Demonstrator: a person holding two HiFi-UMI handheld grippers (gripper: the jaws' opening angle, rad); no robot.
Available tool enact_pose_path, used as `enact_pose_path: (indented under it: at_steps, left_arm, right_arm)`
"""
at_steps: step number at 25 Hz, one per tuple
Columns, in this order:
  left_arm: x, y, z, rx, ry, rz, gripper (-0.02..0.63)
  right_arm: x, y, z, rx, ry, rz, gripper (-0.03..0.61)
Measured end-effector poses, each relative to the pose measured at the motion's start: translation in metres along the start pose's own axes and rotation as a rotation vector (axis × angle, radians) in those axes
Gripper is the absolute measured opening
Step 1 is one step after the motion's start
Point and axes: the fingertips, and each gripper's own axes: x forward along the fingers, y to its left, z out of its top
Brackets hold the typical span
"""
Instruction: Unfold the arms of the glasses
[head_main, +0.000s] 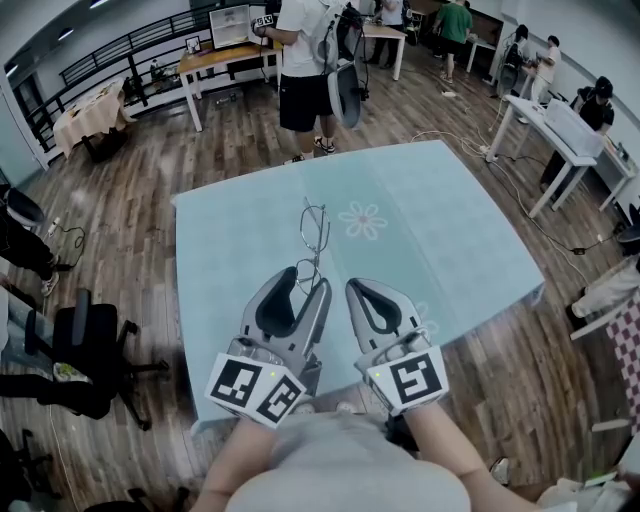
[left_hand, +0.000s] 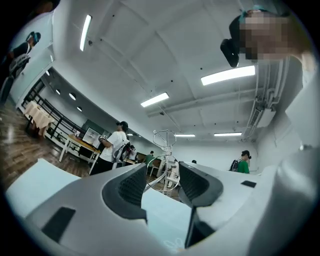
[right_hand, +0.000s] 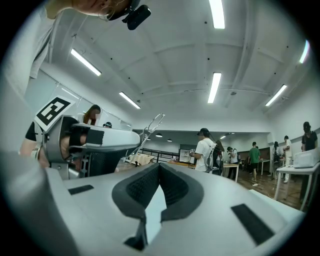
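The left tool (head_main: 305, 283) has the glasses (head_main: 313, 235) pinched by the lower lens rim, its pads closed on the thin wire so that the frame stands up and away from its tips, in the air above the middle of the table (head_main: 450, 250); in the left gripper view one lens ring sits right between the pads and the other rises above it. The right tool (head_main: 360, 290) waits just beside it, jaws pressed together with nothing in them. I would say the job is at its holding stage: one tool steadies the frame, and no arm has been swung out as far as I can see, though the wire is so fine I cannot tell how the arms lie. To my mind the next move asks the right tool to part its jaws, come across to the frame, take one arm lightly near its free end and swing it about its hinge while the left grip stays firm; too hard a pull could twist the frame out of the pads. There is plenty of room: the glasses hang well in from every table edge, the cloth below is bare apart from a printed flower (head_main: 362, 220), and the standing person (head_main: 305, 70) beyond the far edge is well apart.
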Motion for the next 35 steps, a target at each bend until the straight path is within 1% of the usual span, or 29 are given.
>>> enact_pose_path:
  at_steps: [3, 9, 13, 15, 19, 22, 25, 31, 32, 35]
  left_arm:
    - [0.000, 0.000, -0.003, -0.102, 0.015, -0.033, 0.210]
    - [0.002, 0.001, -0.012, -0.279, 0.056, -0.087, 0.210]
    - [0.004, 0.002, -0.017, -0.409, 0.083, -0.113, 0.210]
    - [0.005, 0.004, -0.019, -0.460, 0.094, -0.119, 0.210]
    - [0.005, 0.006, -0.024, -0.526, 0.117, -0.125, 0.210]
    - [0.004, 0.007, -0.026, -0.629, 0.134, -0.135, 0.210]
    - [0.003, 0.011, -0.031, -0.727, 0.154, -0.131, 0.210]
    - [0.003, 0.009, -0.035, -0.863, 0.175, -0.142, 0.210]
    - [0.003, 0.010, -0.035, -0.890, 0.176, -0.143, 0.210]
    - [0.004, 0.014, -0.035, -0.972, 0.176, -0.140, 0.210]
  right_arm:
    - [-0.002, 0.000, -0.001, 0.001, -0.002, 0.000, 0.008]
    - [-0.003, 0.001, 0.000, -0.007, -0.015, 0.009, 0.008]
    - [-0.003, 0.000, -0.001, -0.008, -0.011, 0.011, 0.008]
    - [-0.003, -0.001, -0.001, -0.007, -0.009, 0.009, 0.008]
    - [-0.004, -0.002, -0.001, -0.009, -0.005, 0.001, 0.008]
    - [-0.003, 0.000, -0.003, 0.002, -0.001, 0.006, 0.009]
    - [-0.001, 0.006, -0.005, 0.014, -0.004, 0.032, 0.009]
    - [-0.001, 0.019, -0.008, 0.013, -0.005, 0.103, 0.011]
    - [0.000, 0.020, -0.009, 0.013, -0.003, 0.113, 0.019]
    - [0.003, 0.024, -0.013, 0.026, 0.016, 0.145, 0.084]
